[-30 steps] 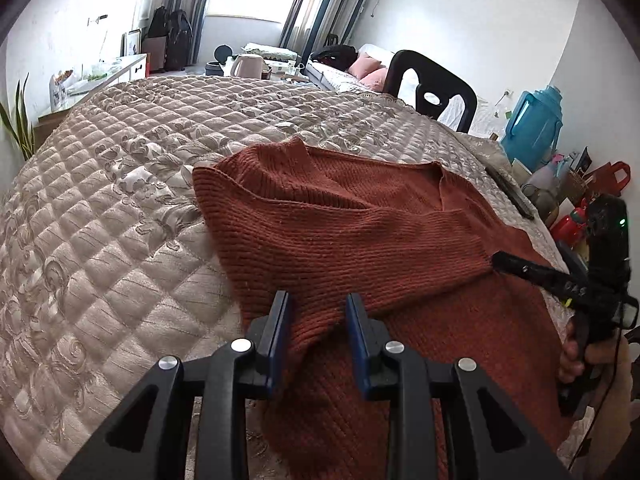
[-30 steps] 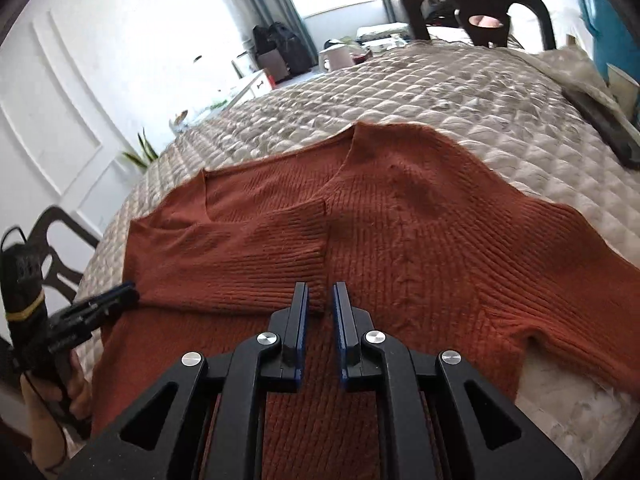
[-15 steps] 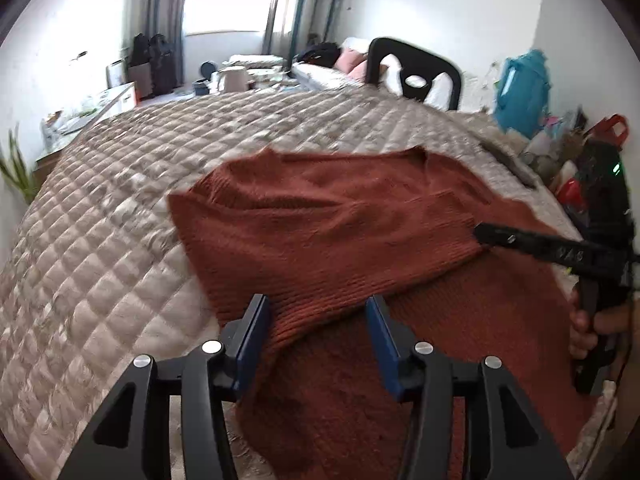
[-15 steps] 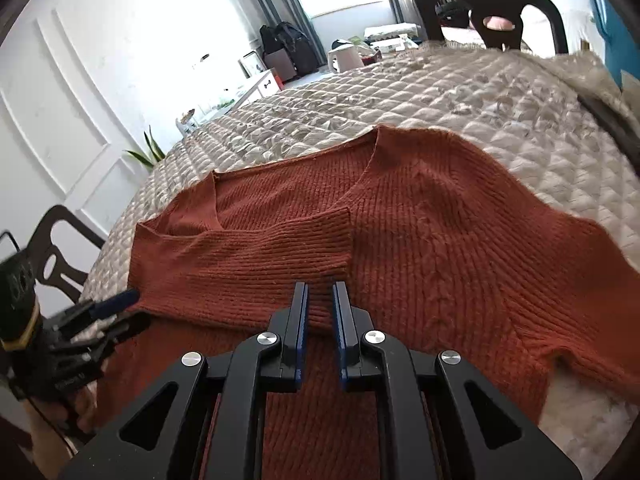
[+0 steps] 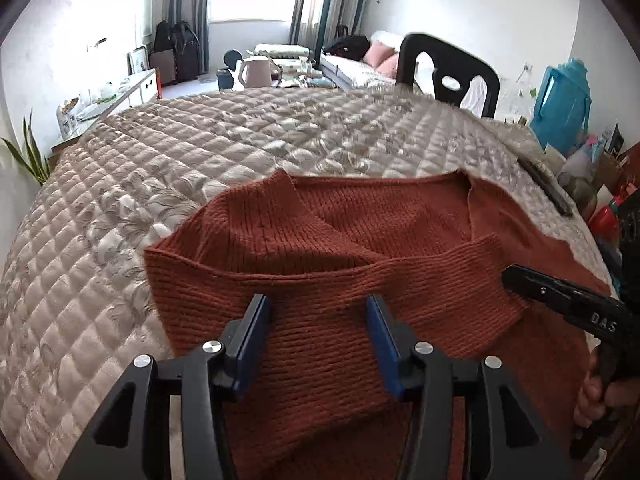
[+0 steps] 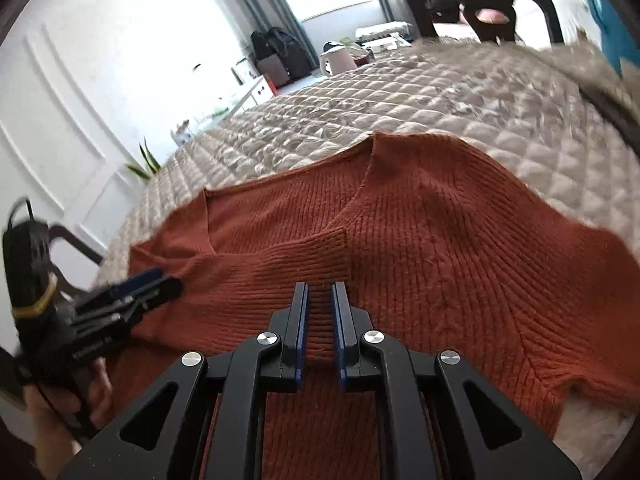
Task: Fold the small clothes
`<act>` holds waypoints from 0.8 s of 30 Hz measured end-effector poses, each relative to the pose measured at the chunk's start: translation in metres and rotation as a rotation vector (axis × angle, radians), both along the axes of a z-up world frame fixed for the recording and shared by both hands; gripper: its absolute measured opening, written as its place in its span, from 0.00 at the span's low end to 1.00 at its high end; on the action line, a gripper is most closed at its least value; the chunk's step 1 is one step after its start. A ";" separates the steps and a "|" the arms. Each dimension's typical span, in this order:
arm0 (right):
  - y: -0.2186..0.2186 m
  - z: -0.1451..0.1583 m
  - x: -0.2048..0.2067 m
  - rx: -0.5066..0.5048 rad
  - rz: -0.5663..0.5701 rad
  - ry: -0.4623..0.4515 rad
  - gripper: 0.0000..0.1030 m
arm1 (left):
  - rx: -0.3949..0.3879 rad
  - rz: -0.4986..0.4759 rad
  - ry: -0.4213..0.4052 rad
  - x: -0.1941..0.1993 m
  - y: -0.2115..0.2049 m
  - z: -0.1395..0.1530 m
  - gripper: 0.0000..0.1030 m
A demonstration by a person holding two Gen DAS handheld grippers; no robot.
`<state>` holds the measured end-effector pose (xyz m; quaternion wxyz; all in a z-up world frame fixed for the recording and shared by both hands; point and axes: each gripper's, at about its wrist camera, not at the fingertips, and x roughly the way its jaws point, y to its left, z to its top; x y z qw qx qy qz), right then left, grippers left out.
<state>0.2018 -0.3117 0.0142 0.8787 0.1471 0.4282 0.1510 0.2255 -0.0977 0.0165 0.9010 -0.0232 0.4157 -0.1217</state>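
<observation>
A black chair [image 5: 450, 74] stands behind the quilted bedspread [image 5: 200, 152]; kettle [image 5: 254, 72] beyond.

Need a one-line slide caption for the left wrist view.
Left gripper open over a rust knit sweater on the quilted bedspread, one sleeve folded across the chest.

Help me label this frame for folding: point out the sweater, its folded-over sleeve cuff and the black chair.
sweater [image 6: 460, 248]: right wrist view, on the ribbed chest.
sleeve cuff [image 6: 320, 256]: right wrist view, on the cuff's ribbed end.
black chair [image 5: 472, 62]: left wrist view, on the backrest.
</observation>
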 end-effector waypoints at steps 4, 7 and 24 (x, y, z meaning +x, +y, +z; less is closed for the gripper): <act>-0.003 0.007 -0.010 -0.025 0.000 -0.026 0.11 | 0.012 0.048 -0.027 -0.004 0.017 0.001 0.52; -0.007 -0.003 -0.008 -0.041 0.002 0.015 0.11 | 0.015 0.051 -0.010 0.002 0.024 -0.005 0.52; -0.013 0.025 -0.111 -0.164 -0.004 -0.071 0.31 | -0.067 -0.057 -0.056 -0.104 0.010 0.018 0.57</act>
